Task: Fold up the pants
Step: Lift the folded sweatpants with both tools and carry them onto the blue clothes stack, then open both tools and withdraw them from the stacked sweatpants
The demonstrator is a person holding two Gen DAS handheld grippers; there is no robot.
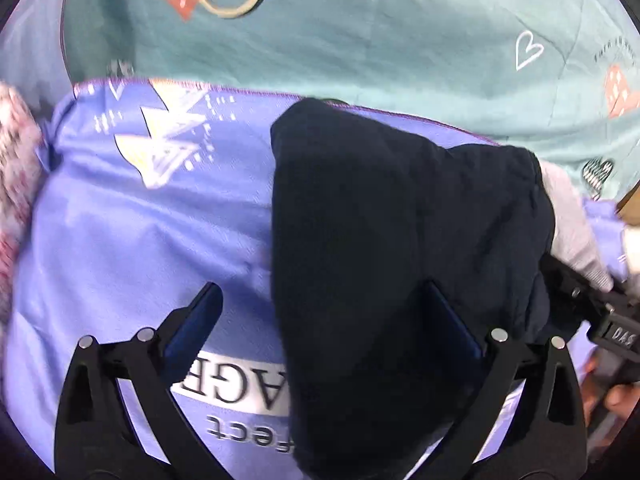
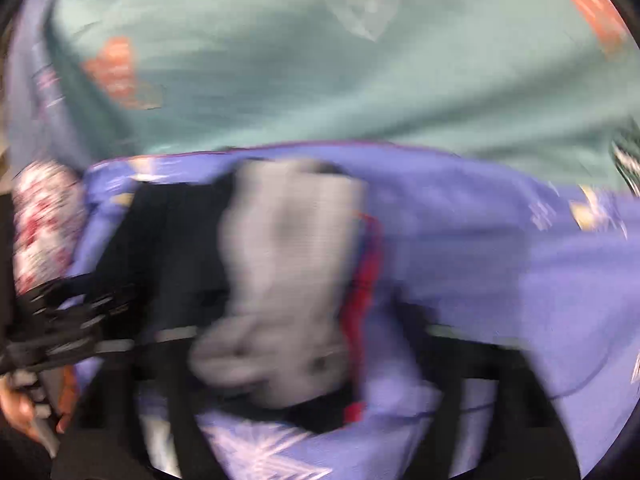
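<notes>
The dark navy pants (image 1: 400,248) lie folded on a lilac printed sheet (image 1: 140,240). In the left wrist view they form a long, thick bundle. Its long axis runs from the near edge of the picture away toward the far hem of the sheet, leaning a little to the left at the far end. The far end sits right at the sheet's purple-stitched edge, and the near end passes down between the fingers and out of the frame.

The left gripper (image 1: 324,316) hangs over the near part of the bundle with its fingers spread wide. The left finger (image 1: 200,316) stands over bare sheet. The right finger (image 1: 452,320) is over the dark cloth, and neither pad pinches it. Printed letters on the sheet show just beside the pants, near the left finger.

A grey garment (image 1: 568,216) lies beside the pants on their right, touching them. In the blurred right wrist view the same grey garment (image 2: 288,272) lies lengthwise, with the pants (image 2: 168,248) to its left and a red and blue strip (image 2: 360,272) along its right side.

The right gripper (image 1: 596,308) shows at the right edge of the left wrist view, held by a hand (image 1: 612,400). Its own camera is too smeared to show the fingers clearly. They appear spread apart, with nothing visibly gripped. The left hand (image 2: 24,408) and the left gripper (image 2: 52,332) appear at that view's left edge.

A teal quilt (image 1: 360,40) with heart and smiley prints lies beyond the sheet.
</notes>
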